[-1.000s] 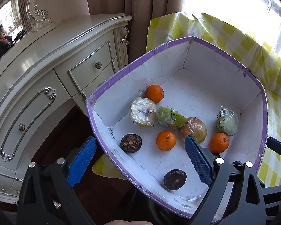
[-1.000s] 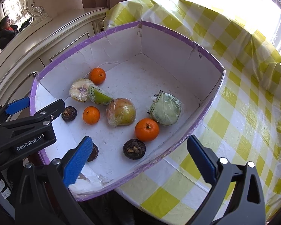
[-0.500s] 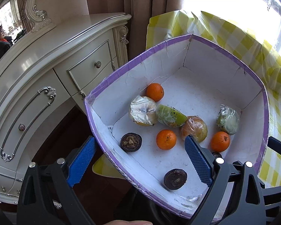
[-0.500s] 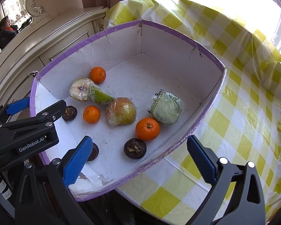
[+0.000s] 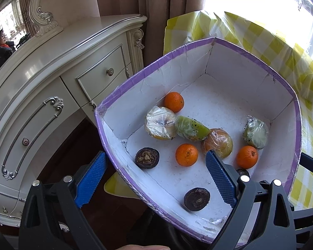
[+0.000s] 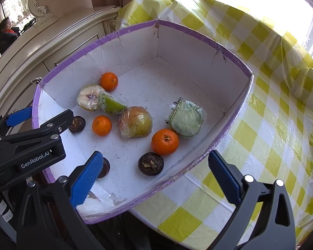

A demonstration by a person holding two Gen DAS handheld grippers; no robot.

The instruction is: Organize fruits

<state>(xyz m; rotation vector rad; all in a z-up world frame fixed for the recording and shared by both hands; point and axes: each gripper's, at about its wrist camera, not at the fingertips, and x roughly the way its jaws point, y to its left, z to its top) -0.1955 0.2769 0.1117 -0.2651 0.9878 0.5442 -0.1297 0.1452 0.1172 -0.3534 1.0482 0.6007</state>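
A white box with a purple rim (image 5: 135, 75) (image 6: 198, 33) holds three oranges (image 5: 186, 154) (image 6: 164, 141), several plastic-wrapped fruit pieces (image 5: 160, 122) (image 6: 135, 121) (image 6: 185, 118) and dark round fruits (image 5: 147, 158) (image 6: 150, 163). My left gripper (image 5: 154, 177) is open and empty, its jaws either side of the box's near left wall. My right gripper (image 6: 154, 181) is open and empty, its jaws either side of the box's near right wall. The left gripper's body also shows in the right wrist view (image 6: 27, 141).
The box sits on a table with a yellow-and-white checked cloth (image 6: 271, 125) (image 5: 260, 37), overhanging its edge. A cream dresser with drawers (image 5: 52, 95) stands to the left, with dark floor (image 5: 68, 145) below. Brown curtains (image 5: 156, 4) and a bright window are behind.
Both grippers have barely moved; the view has crept slightly. Fruits and box stay where they were.
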